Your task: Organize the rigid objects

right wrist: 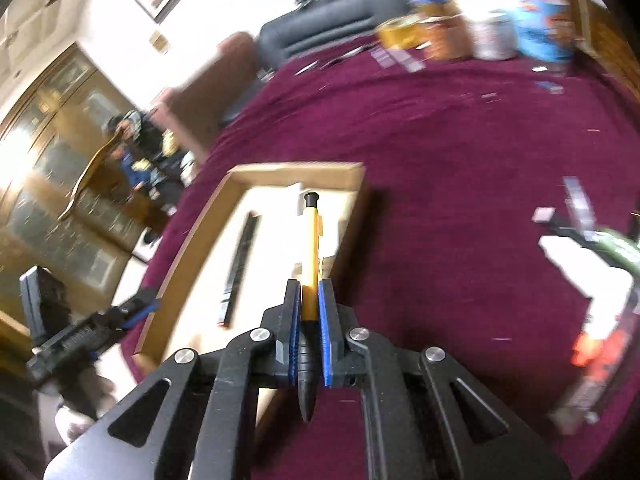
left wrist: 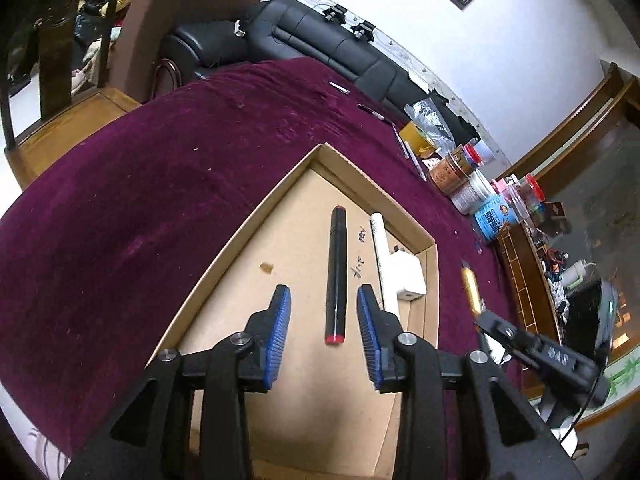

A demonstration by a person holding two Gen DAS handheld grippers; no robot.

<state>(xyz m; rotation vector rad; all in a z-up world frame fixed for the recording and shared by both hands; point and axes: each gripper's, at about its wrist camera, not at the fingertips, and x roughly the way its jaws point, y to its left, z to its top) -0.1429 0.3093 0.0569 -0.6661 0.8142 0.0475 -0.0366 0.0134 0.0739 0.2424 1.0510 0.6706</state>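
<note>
A: So, the left wrist view first. What sits in the cardboard tray [left wrist: 430, 276]?

B: A black marker [left wrist: 337, 276] with red ends lies flat on the tray floor. Beside it, nearer the tray's right wall, lie a white pen [left wrist: 382, 252] and a white charger block [left wrist: 406, 276]. The left gripper [left wrist: 324, 300] hangs above the marker with its jaws parted and nothing between the pads; the marker is released and resting on the tray.

A: And outside the tray?

B: A yellow pen [left wrist: 470, 292] shows just past the tray's right wall, over the purple cloth [left wrist: 120, 200], held by the right gripper at the frame edge.

A: Now the right wrist view.

B: It's blurred. The right gripper [right wrist: 310, 296] is clenched on the yellow pen [right wrist: 312, 248], gripping near its dark tip end, so most of the barrel sticks forward over the tray [right wrist: 296, 170]. The black marker [right wrist: 240, 264] lies inside, to the left.

A: What could go wrong?

B: I'd guess the pen pivots in that off-centre grip. Let go over the tray's right wall, it could tip onto the cloth. Lowered carelessly, it might knock the charger block or land across the white pen.
</note>
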